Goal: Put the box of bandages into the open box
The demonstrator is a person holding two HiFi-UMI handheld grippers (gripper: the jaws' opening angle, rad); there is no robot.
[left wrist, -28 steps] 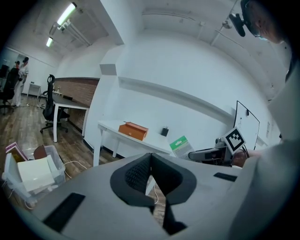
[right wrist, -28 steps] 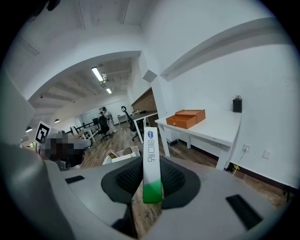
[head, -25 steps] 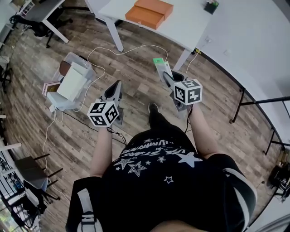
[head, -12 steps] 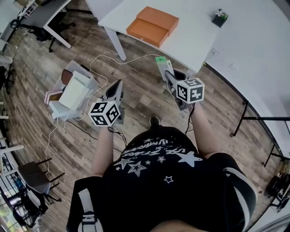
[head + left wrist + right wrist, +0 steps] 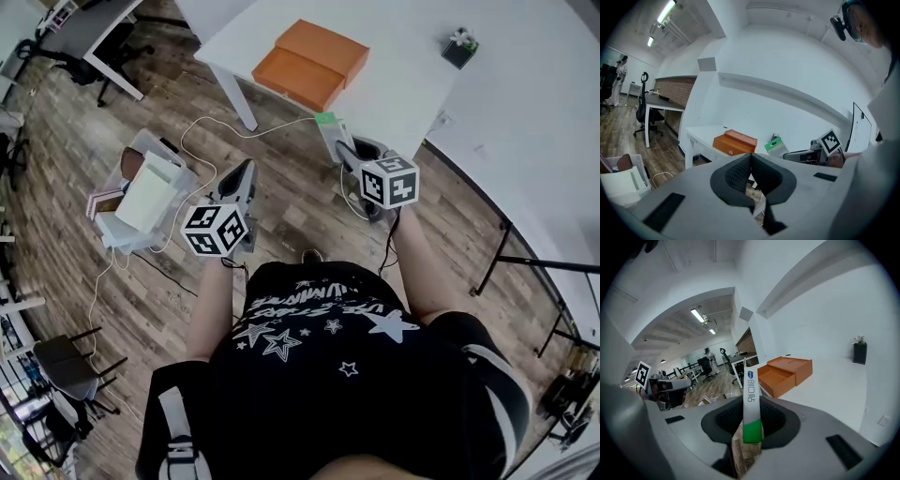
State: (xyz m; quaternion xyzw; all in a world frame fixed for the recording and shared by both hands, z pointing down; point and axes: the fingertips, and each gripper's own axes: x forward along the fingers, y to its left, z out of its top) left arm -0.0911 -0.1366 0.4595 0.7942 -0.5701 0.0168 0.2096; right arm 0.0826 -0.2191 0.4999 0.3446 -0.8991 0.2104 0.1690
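Right gripper is holding the box of bandages in the air at the table edge; left gripper is hanging empty.
In the right gripper view the right gripper fingers are pinching the box of bandages, which is showing edge-on: slim and upright, a narrow white edge with a blue oval mark and dark print running along it, and a green band at the end by the fingers. In the head view its green end is pointing at the table, above the wooden floor. The open box, orange, is sitting on the table well beyond it, its tray showing empty. The left gripper fingers are pressing together on nothing.
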